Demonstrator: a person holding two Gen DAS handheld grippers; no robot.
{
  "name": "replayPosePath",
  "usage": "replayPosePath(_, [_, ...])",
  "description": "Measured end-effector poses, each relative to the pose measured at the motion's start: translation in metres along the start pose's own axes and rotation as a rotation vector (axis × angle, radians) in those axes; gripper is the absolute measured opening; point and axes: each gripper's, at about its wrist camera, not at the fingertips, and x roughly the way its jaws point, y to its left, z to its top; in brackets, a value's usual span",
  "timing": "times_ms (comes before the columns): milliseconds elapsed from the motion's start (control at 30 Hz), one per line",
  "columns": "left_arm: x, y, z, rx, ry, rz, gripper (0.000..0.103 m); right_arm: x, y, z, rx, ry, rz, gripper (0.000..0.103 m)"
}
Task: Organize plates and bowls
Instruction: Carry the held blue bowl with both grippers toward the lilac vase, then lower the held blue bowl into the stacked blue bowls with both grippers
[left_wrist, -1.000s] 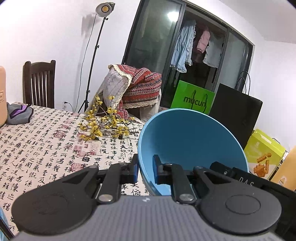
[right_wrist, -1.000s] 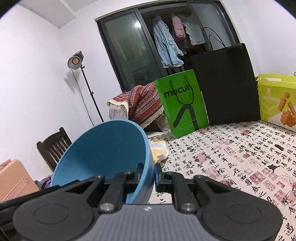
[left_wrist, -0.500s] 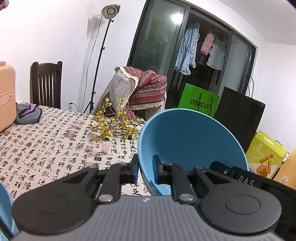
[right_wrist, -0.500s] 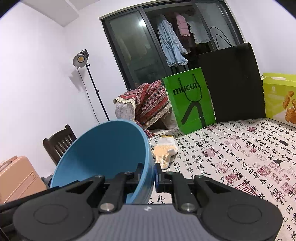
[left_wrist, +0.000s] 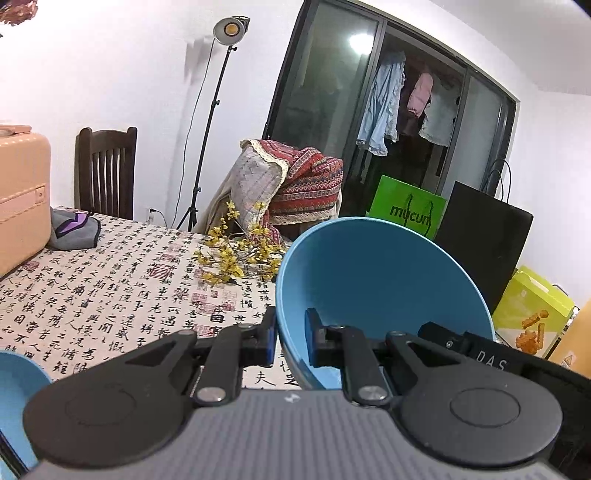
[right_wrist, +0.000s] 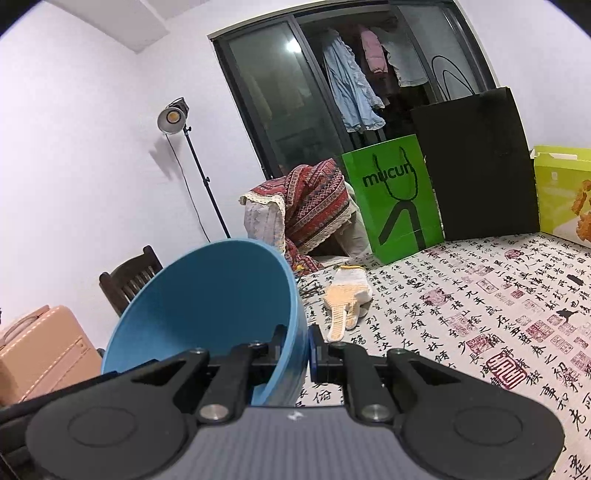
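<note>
A blue bowl (left_wrist: 380, 288) hangs tilted above the table, held from both sides. My left gripper (left_wrist: 291, 339) is shut on its left rim, one pad inside the bowl and one outside. On the opposite rim of the same bowl (right_wrist: 207, 306), my right gripper (right_wrist: 299, 347) is shut as well. The right gripper's black body (left_wrist: 480, 354) shows behind the bowl in the left wrist view. The edge of a second blue dish (left_wrist: 18, 391) shows at that view's lower left corner, mostly cut off.
The table (left_wrist: 110, 295) wears a cloth printed with calligraphy. On it lie a yellow flower sprig (left_wrist: 236, 258), a grey and purple cloth (left_wrist: 74, 229), a peach suitcase (left_wrist: 22, 199) and a work glove (right_wrist: 347, 299). A green bag (right_wrist: 395, 199), a black bag (right_wrist: 480, 166) and a yellow box (right_wrist: 565, 192) stand at the far side.
Both grippers have carried the bowl leftward over the table, still shut on it. The second blue dish has come into the left wrist view, and the glove into the right wrist view.
</note>
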Motion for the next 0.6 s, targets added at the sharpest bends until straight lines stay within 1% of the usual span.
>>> replayPosePath(600, [-0.022,0.017,0.001,-0.02,-0.022,0.042,0.015,-0.003,0.018,-0.009,0.003,0.025,0.051,0.011])
